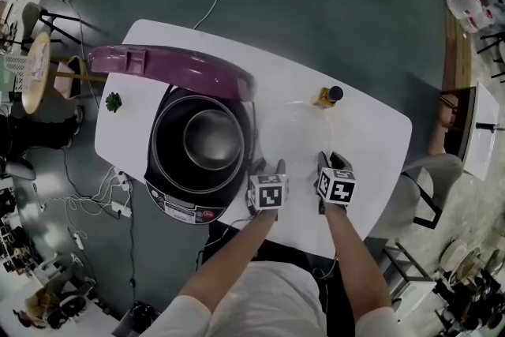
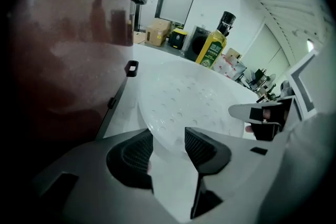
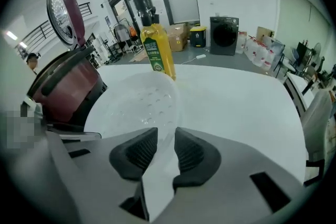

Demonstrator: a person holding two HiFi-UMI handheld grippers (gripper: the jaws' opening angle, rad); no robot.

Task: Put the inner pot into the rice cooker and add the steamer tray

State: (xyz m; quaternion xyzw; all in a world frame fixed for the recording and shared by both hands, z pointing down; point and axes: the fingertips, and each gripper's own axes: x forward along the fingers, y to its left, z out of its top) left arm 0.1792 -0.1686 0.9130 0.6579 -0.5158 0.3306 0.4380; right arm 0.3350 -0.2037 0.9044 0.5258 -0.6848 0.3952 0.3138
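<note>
While the steamer tray [image 1: 304,126] lies flat just right of the rice cooker [image 1: 197,146], my left gripper [image 1: 268,167] and right gripper [image 1: 333,162] straddle its near rim, jaws part-open and not yet pinching.

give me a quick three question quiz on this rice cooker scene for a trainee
1. True or false: the inner pot already sits inside the rice cooker.
2. Where does the steamer tray lie?
A. inside the pot
B. on the table, beside the cooker
C. on the floor
3. Fill the gap: on the table just beyond the tray stands a ___ of yellow oil.

Key: 1 true; 2 B; 3 bottle
</note>
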